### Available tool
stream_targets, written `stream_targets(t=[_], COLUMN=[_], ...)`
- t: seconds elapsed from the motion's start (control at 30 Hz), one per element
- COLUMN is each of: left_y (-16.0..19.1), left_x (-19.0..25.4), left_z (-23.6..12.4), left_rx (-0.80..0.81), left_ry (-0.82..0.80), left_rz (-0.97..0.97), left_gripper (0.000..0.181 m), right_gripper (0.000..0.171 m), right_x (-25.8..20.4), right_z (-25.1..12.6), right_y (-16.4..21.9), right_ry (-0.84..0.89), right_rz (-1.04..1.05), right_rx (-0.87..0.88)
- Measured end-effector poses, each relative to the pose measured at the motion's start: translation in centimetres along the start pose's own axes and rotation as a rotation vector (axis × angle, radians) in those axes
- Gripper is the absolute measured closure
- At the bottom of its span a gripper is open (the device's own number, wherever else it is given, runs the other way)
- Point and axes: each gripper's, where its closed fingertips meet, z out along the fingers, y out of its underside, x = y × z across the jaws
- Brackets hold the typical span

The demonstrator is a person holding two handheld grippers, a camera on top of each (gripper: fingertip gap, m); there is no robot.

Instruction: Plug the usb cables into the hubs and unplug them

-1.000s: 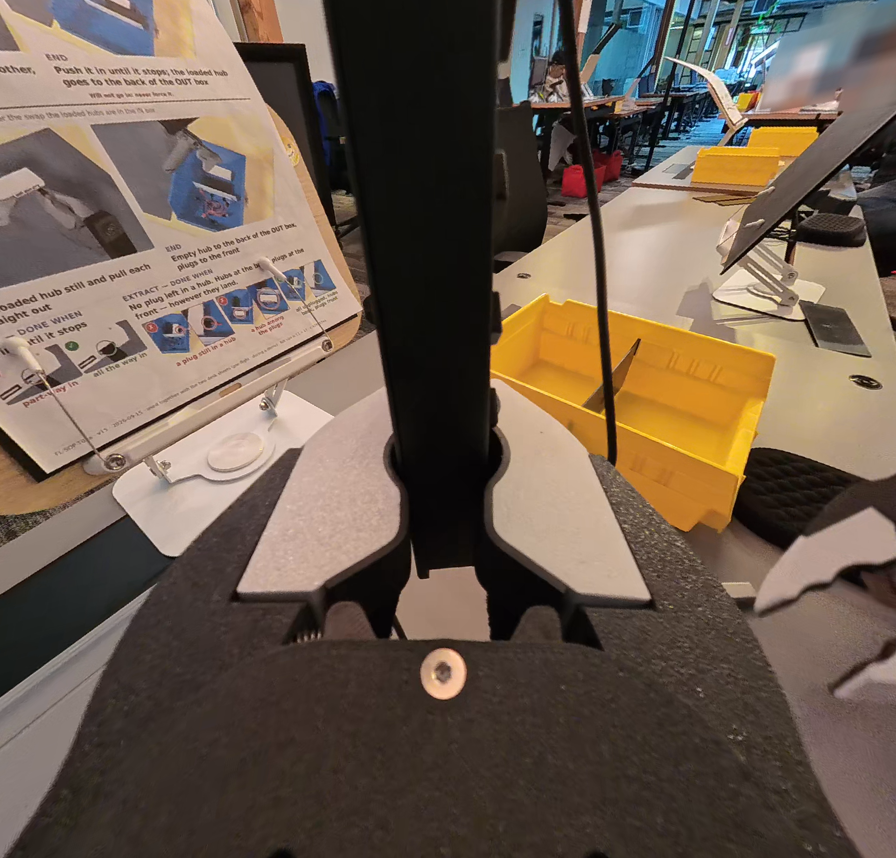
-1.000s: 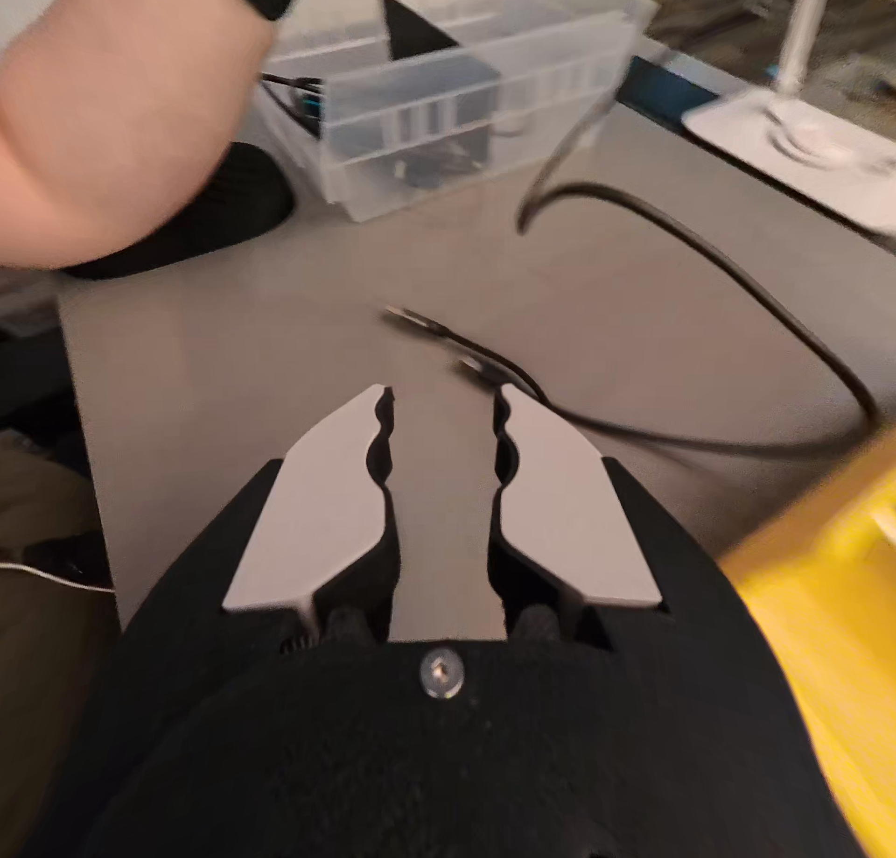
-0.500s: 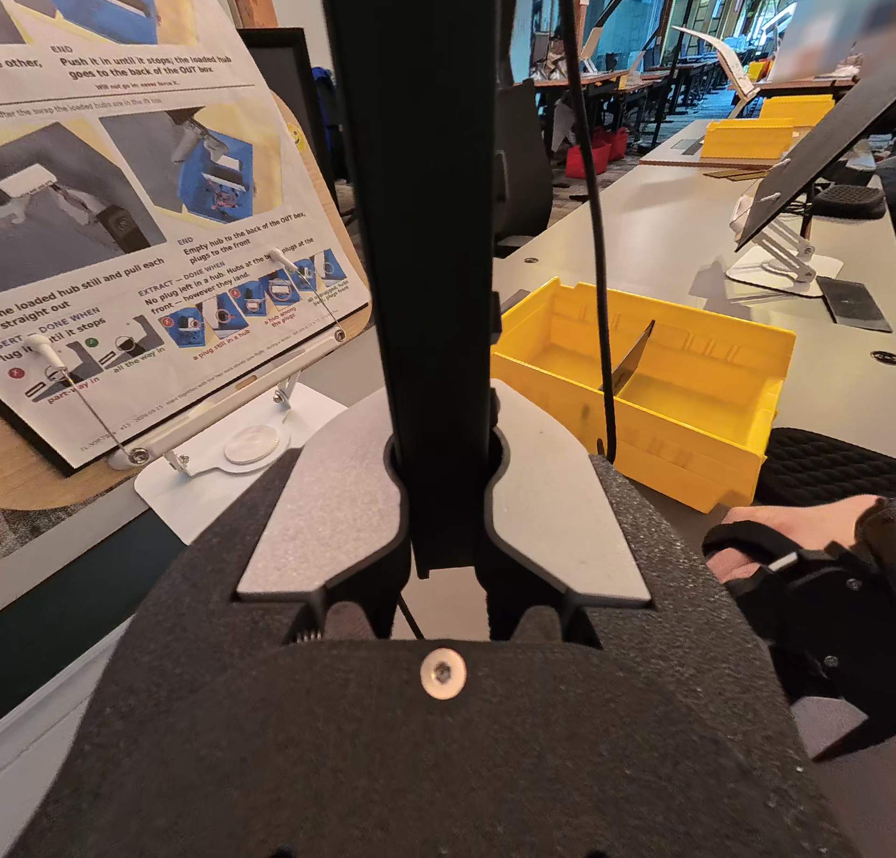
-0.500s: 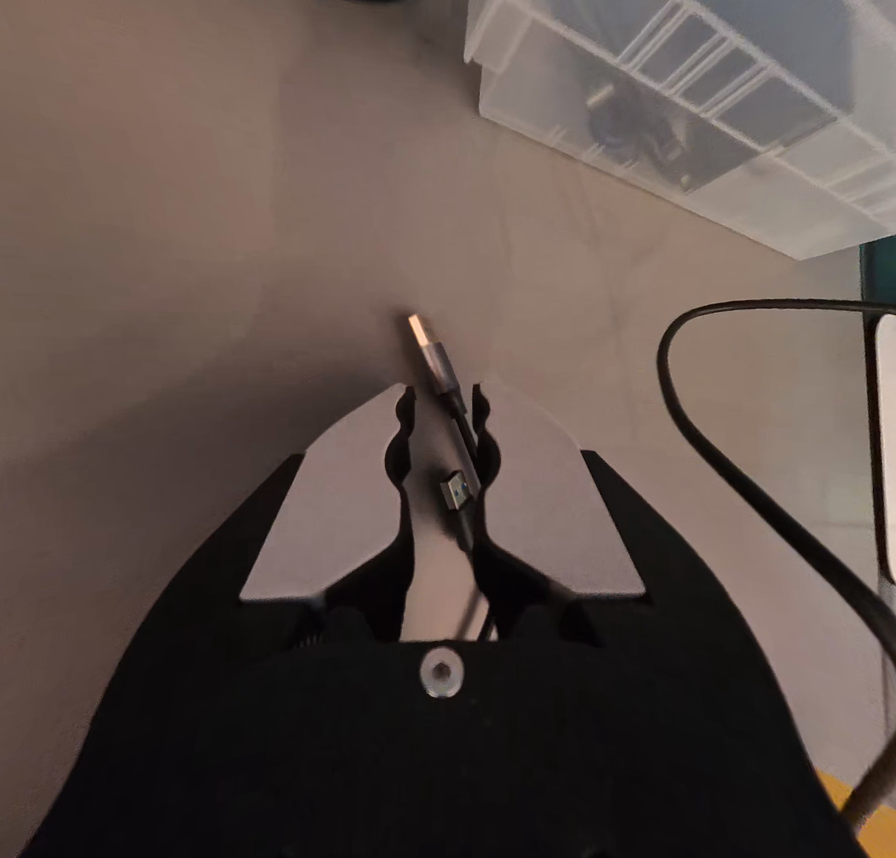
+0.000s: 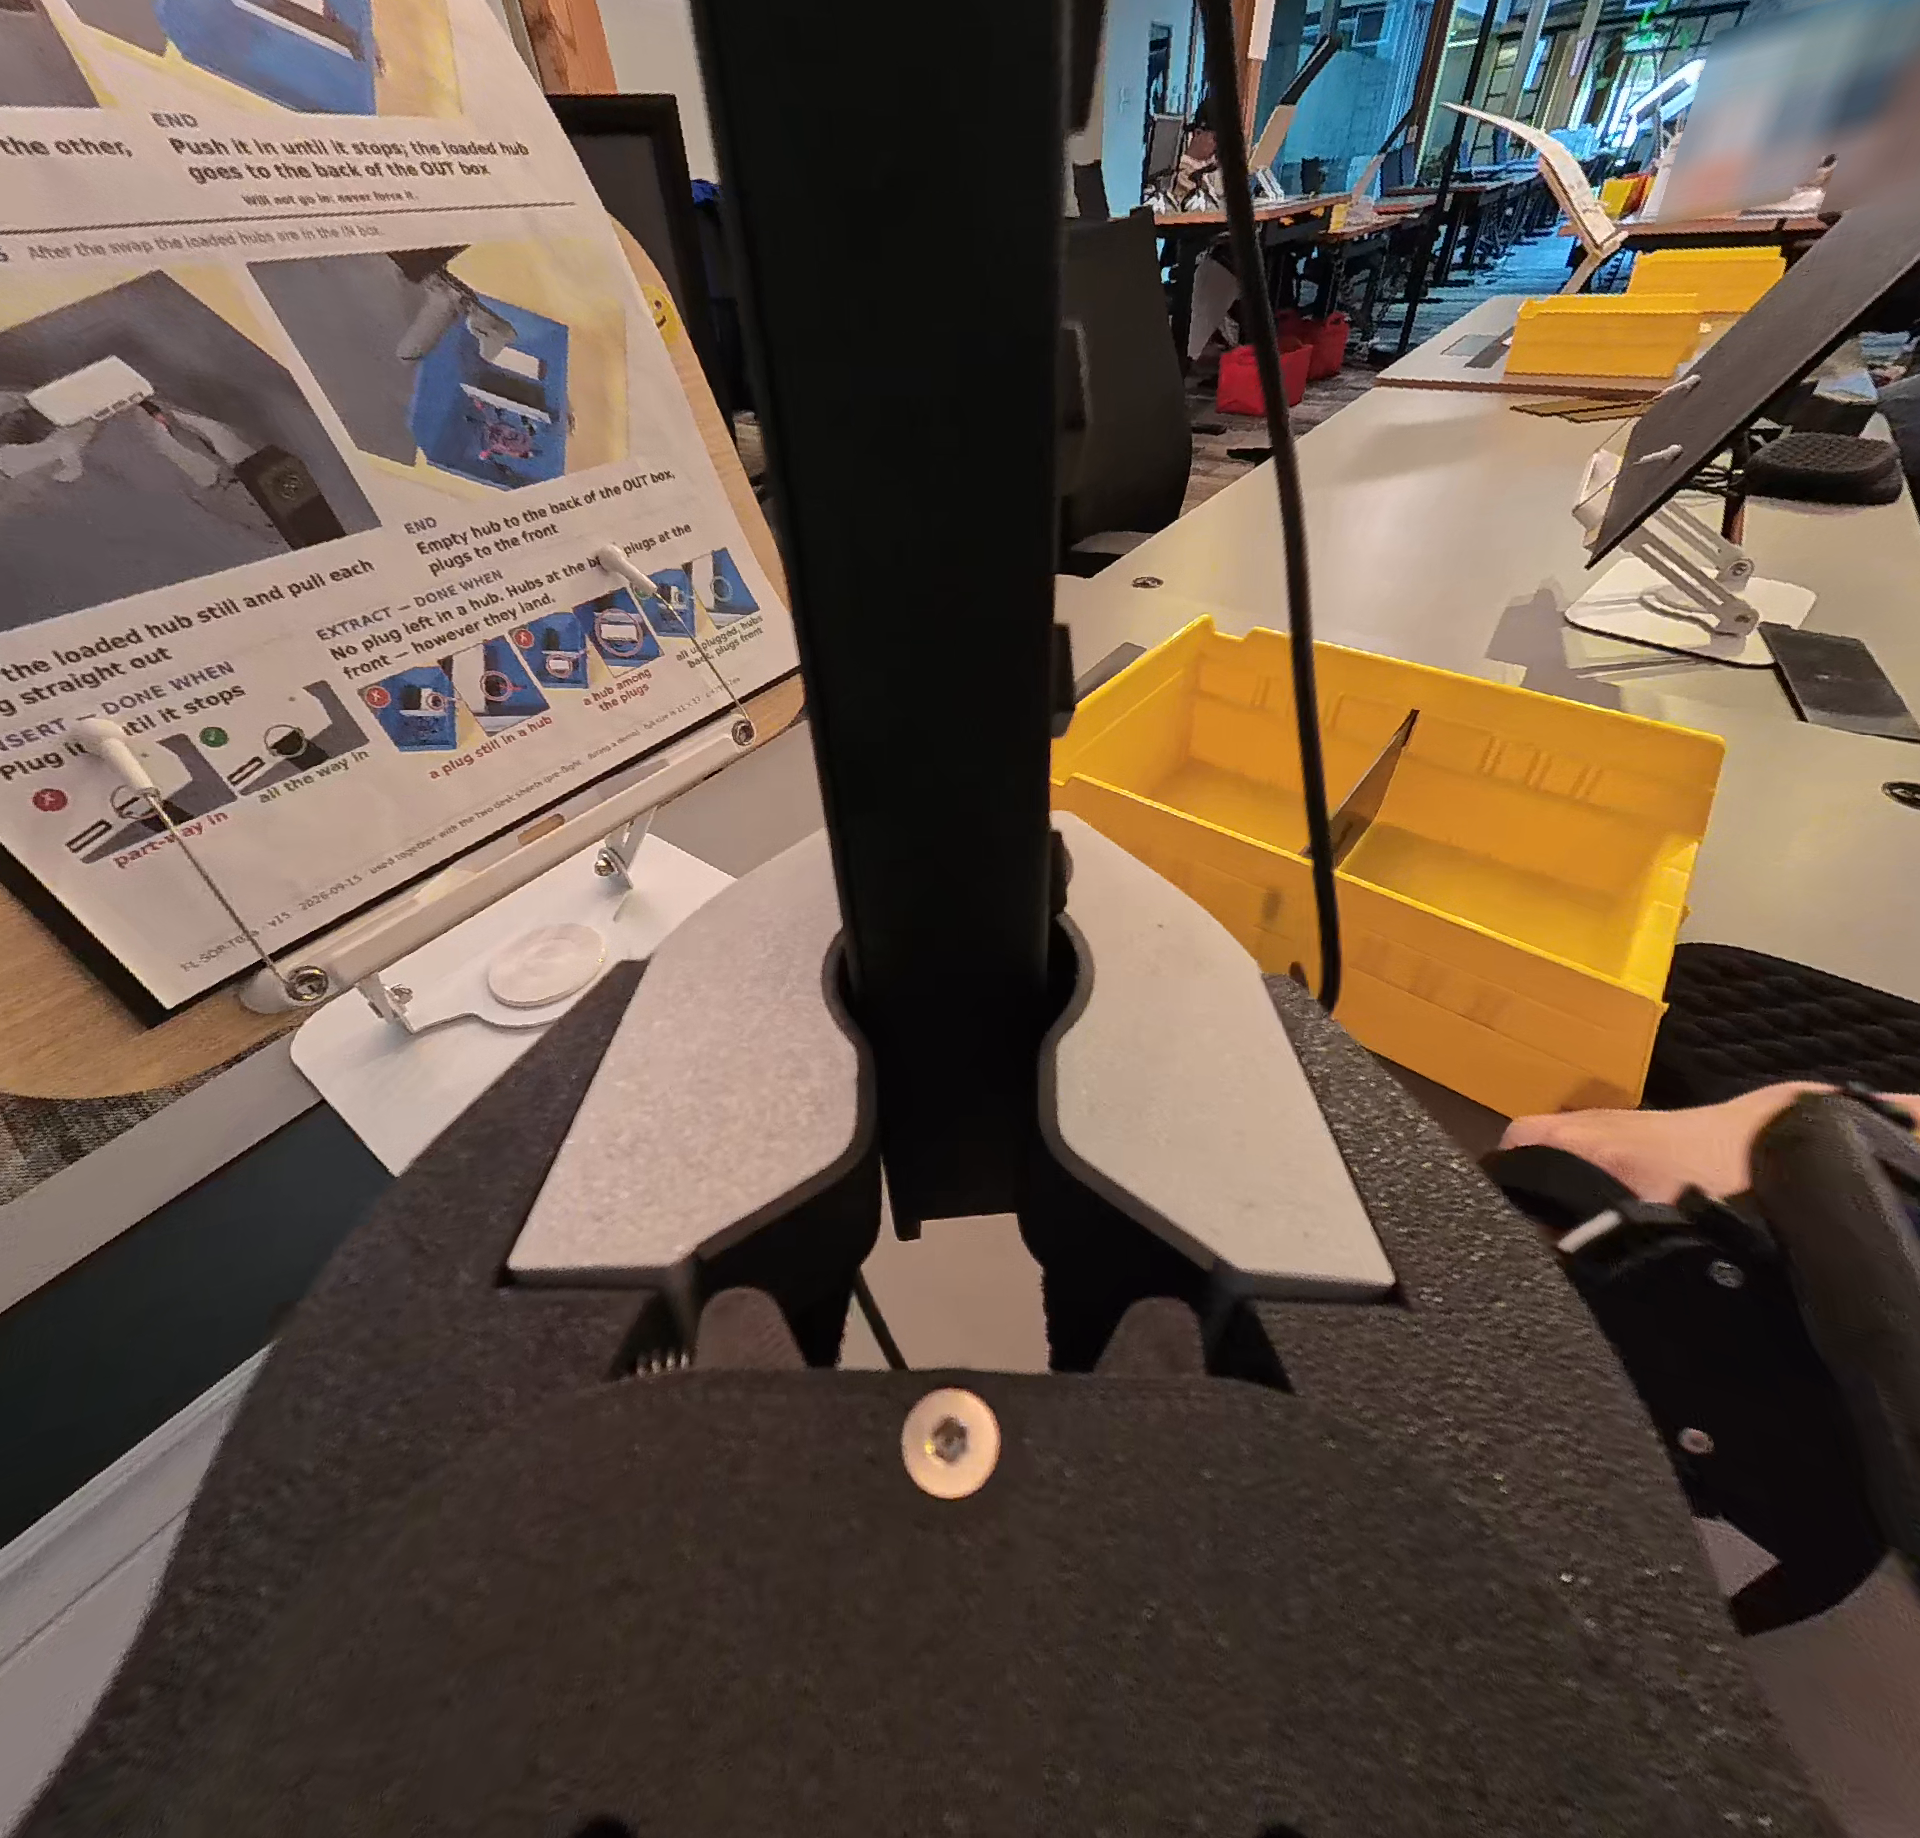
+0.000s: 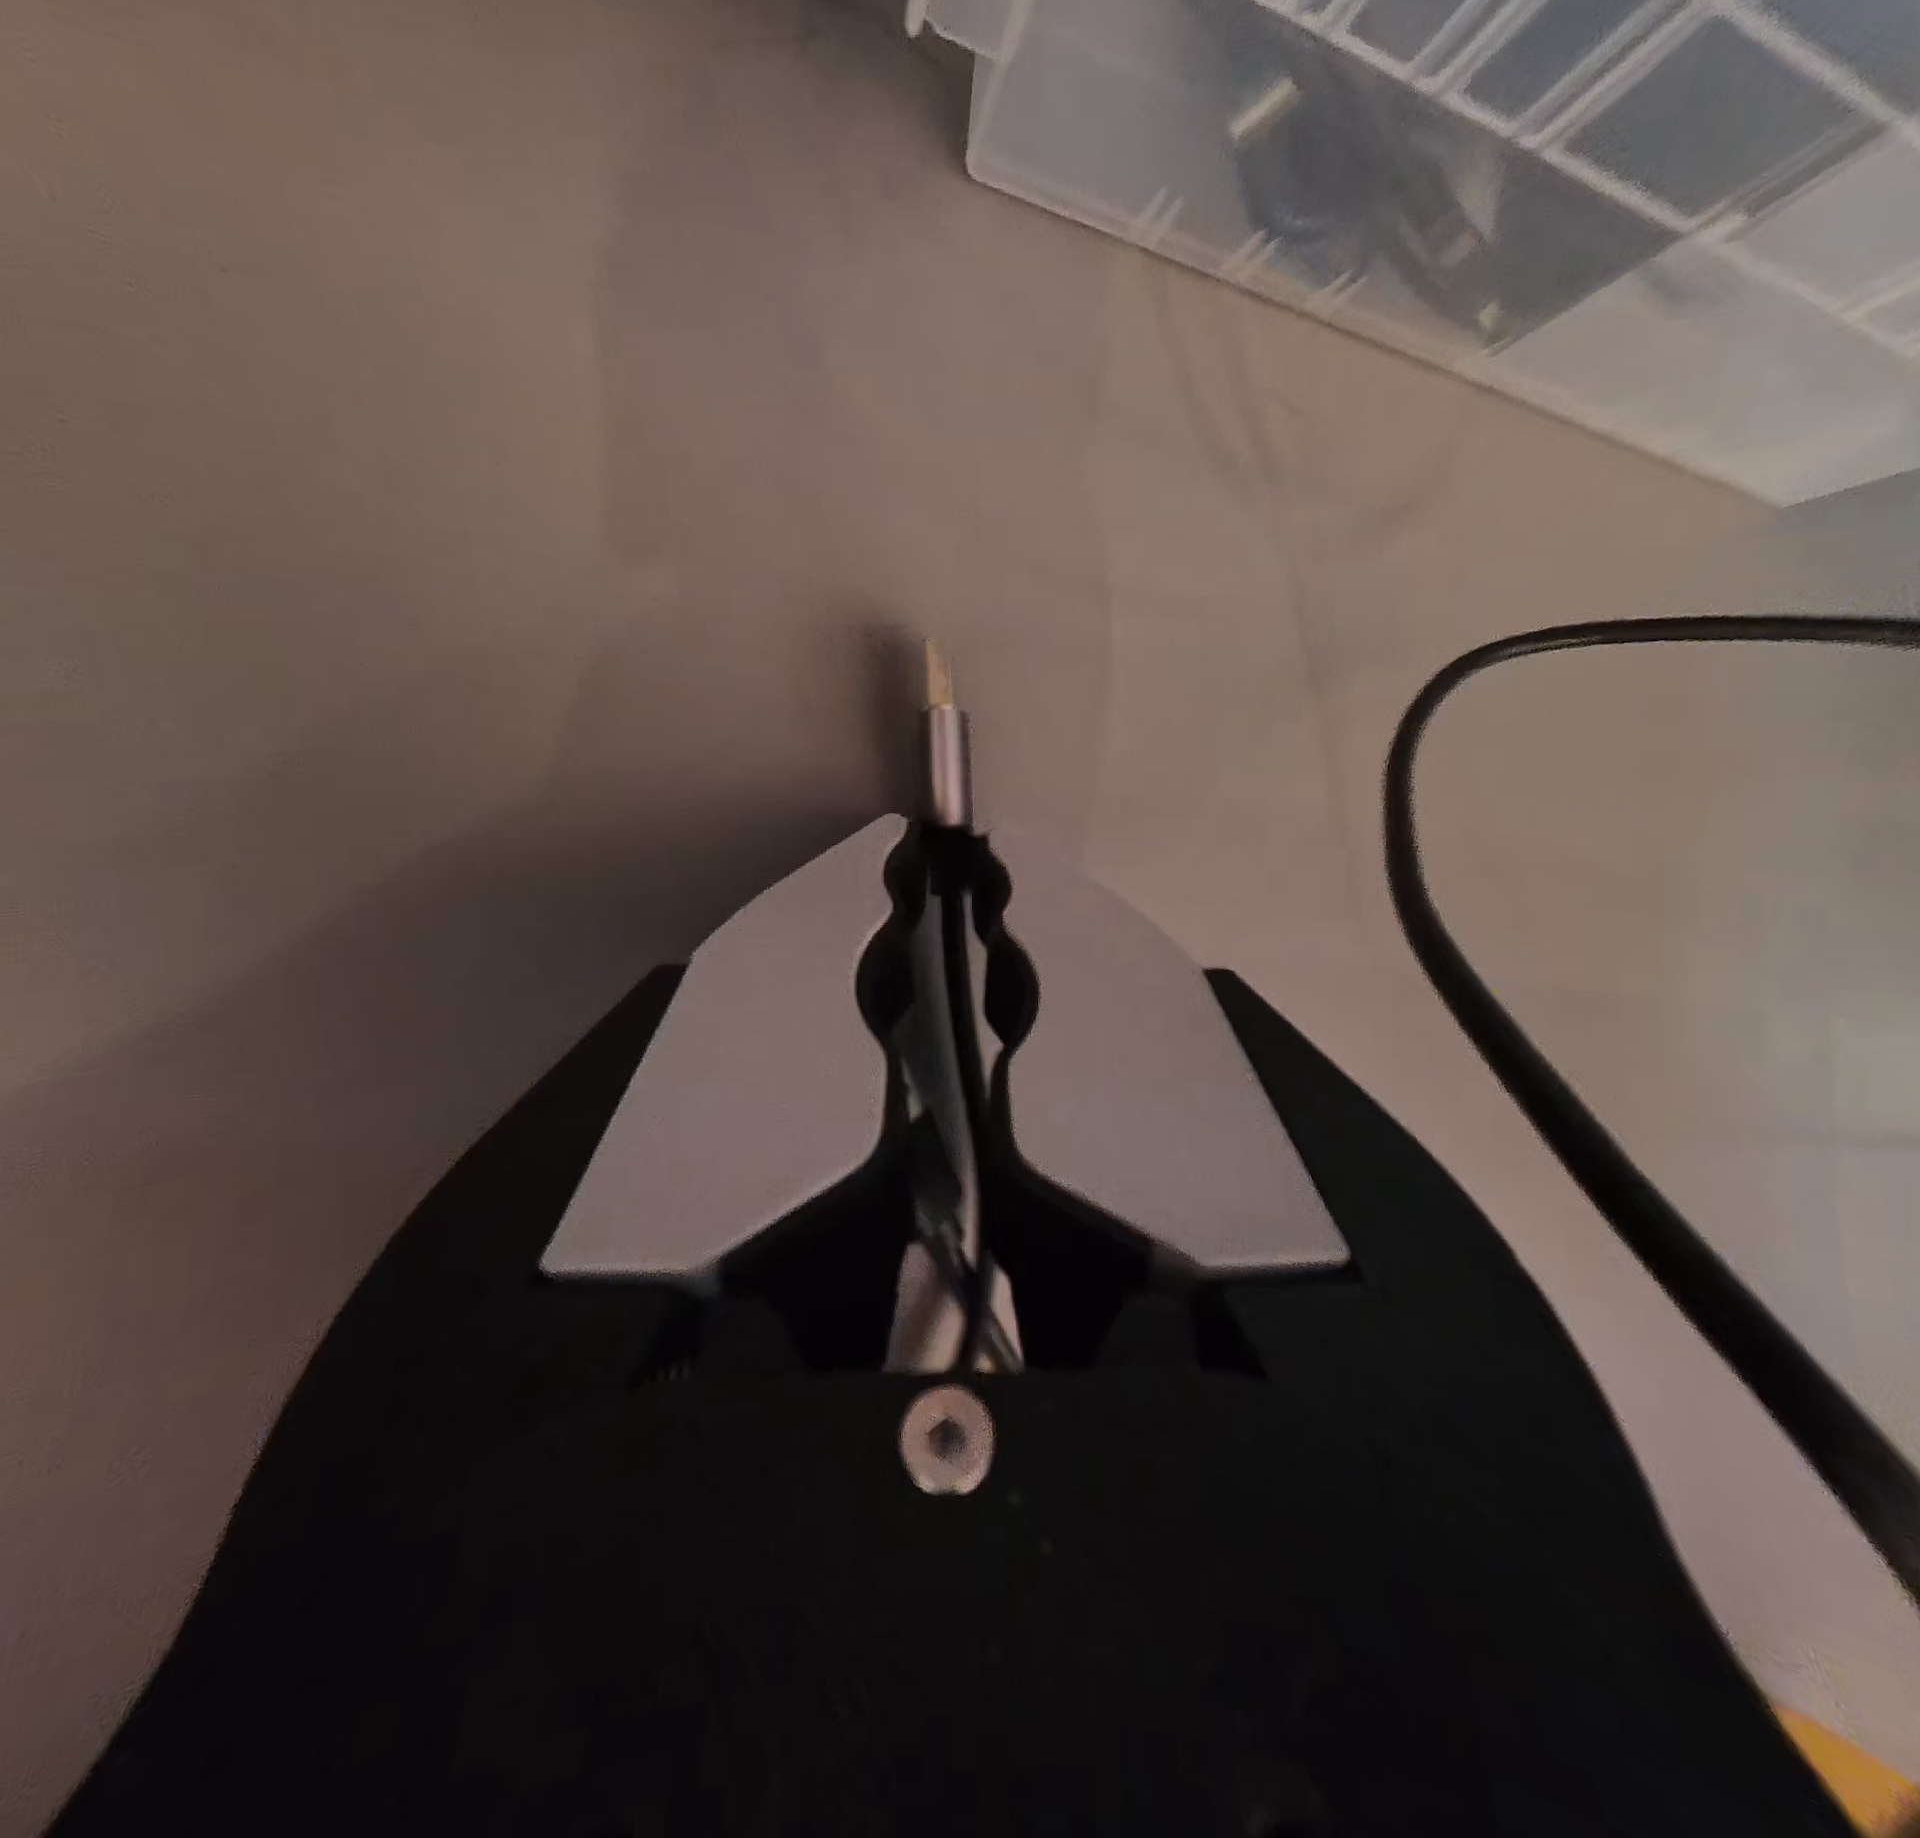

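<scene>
My left gripper (image 5: 951, 915) is shut on a long black hub (image 5: 894, 438) and holds it upright above the desk. The hub's thin black cable (image 5: 1278, 500) hangs down on its right. My right gripper (image 6: 940, 832) is shut on a thin black USB cable just behind its silver plug (image 6: 948, 749). The plug sticks out past the fingertips, close over the grey desk. A second plug end lies blurred between the fingers, nearer the camera. The hand holding the right gripper shows low at the right in the left wrist view (image 5: 1662, 1144).
A yellow divided bin (image 5: 1455, 832) stands on the desk right of the hub. An instruction sheet on a white stand (image 5: 343, 541) is at the left. A clear plastic bin (image 6: 1455, 178) holding dark parts lies beyond the plug. A thick black cable (image 6: 1507, 957) curves at the right. My hands' fingertips stand some 25 cm from each other.
My right gripper has turned down over the desk and closed on the USB cable behind its plug. My left gripper still holds the hub, shifted slightly.
</scene>
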Motion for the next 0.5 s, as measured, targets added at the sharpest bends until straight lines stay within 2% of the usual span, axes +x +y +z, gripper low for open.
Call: stream_targets(t=[0.1,0.27,0.4,0.5], left_y=[0.2,0.5,0.7,0.8], left_x=[-0.4,-1.3,-1.6,-1.6], left_z=[0.0,-0.3,-0.2,0.0], left_rx=[-0.015,-0.034,-0.040,-0.046], left_ry=[-0.028,-0.071,-0.090,-0.108], left_rz=[0.021,0.016,0.008,0.018], left_gripper=[0.155,0.155,0.155,0.155], right_gripper=[0.162,0.163,0.163,0.163], right_x=[1.4,6.9,10.8,12.1], right_z=[-2.4,-11.5,-17.8,-21.3], right_y=[-2.1,-6.3,-8.2,-10.0], right_ry=[0.159,0.392,0.500,0.529], right_rz=[-0.108,-0.078,-0.119,-0.197], right_rx=[0.056,0.240,0.344,0.442])
